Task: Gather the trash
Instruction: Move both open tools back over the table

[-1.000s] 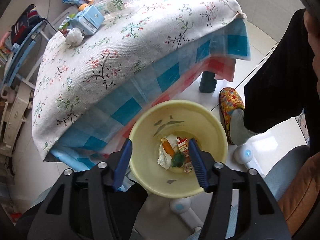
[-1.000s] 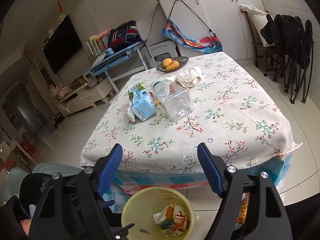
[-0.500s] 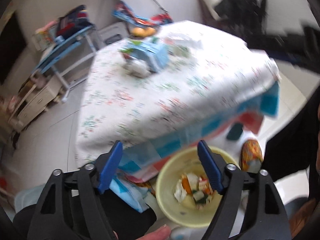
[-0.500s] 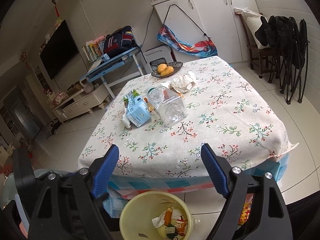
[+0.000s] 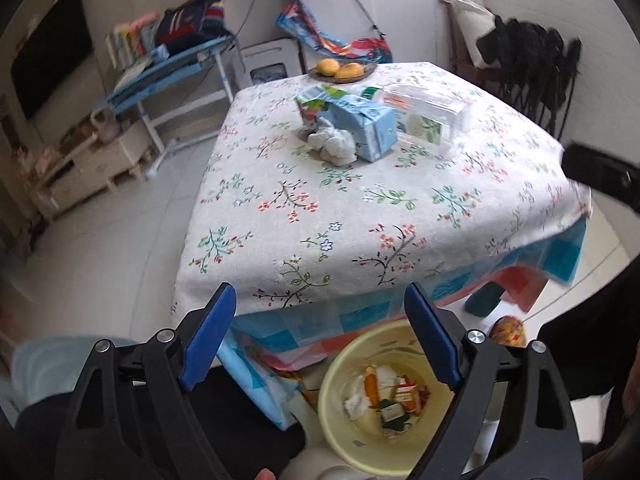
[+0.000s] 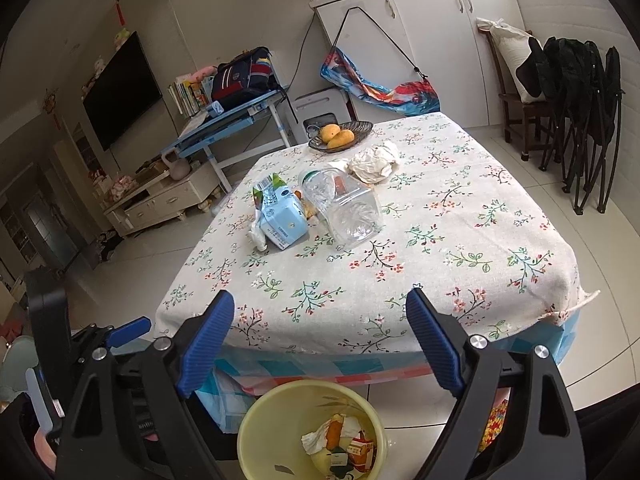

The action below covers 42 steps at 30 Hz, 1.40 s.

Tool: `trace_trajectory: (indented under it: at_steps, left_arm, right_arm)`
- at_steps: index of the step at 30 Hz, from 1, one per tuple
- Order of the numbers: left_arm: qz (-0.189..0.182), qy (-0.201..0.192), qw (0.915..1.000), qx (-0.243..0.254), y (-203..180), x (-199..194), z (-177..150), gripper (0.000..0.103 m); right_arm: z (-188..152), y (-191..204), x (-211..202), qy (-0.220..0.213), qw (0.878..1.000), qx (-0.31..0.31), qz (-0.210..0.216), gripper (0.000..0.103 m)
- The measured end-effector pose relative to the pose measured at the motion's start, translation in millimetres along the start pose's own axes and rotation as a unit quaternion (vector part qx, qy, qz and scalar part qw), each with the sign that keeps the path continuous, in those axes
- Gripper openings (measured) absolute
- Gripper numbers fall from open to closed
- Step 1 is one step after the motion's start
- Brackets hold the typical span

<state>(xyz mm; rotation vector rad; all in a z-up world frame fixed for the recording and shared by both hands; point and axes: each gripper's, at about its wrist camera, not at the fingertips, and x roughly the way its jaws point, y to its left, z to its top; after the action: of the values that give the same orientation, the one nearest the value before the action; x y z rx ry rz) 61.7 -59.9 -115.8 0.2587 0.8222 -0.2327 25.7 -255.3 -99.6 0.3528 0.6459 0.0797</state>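
Left wrist view: your left gripper (image 5: 320, 340) hangs over the near edge of the table (image 5: 400, 216), its jaws opening with nothing between them, tilted down toward the floral cloth and the yellow bin (image 5: 340, 384) on the floor below that edge. Your right gripper (image 6: 320, 344) hovers at the same near edge, likewise angled down, its jaws also opening and empty. What is left to collect sits toward the far side of the table: a blue carton (image 6: 280, 216), a crumpled tissue (image 5: 334, 146) touching its left side, a clear plastic bottle (image 6: 344, 208) lying on its side just beside the carton, and a wad of paper (image 6: 374, 162) near the far edge. For the next pick, probably best to take the tissue or carton first, since they lie nearest your left hand; approach from above, close on the carton's narrow faces, and keep clear of the fruit dish (image 6: 340, 136) at the far edge, which is not trash.
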Motion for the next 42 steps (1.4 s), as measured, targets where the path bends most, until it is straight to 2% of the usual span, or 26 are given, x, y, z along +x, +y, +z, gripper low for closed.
trace_trajectory:
  at_steps: [5,9,16,27,37,42]
  left_arm:
    - [-0.016,0.025,0.9972,-0.069,21.1,12.9,7.8,0.083]
    - [-0.022,0.023,0.9940,-0.105,30.8,17.9,15.2,0.083]
    - [-0.027,0.021,0.9931,-0.112,35.2,33.8,45.5,0.083]
    - [-0.056,0.035,0.9827,-0.173,46.3,74.0,82.6,0.083]
    - [-0.066,0.047,0.9787,-0.189,38.7,112.4,110.8,0.083]
    - [-0.057,0.061,0.9764,-0.199,37.8,133.7,119.2,0.083]
  right_arm:
    - [-0.2,5.8,0.8,0.002,1.000,-0.010,0.004,0.084]
    - [2.5,8.2,5.2,0.009,1.000,-0.016,0.005,0.084]
    - [30.4,15.3,20.3,0.018,0.998,-0.057,-0.004,0.084]
    - [71.5,12.4,76.3,0.070,0.988,-0.132,-0.036,0.085]
    - [86.6,9.2,112.5,0.092,0.985,-0.141,-0.038,0.085]
    - [90.3,5.3,124.0,0.101,0.985,-0.135,-0.037,0.085]
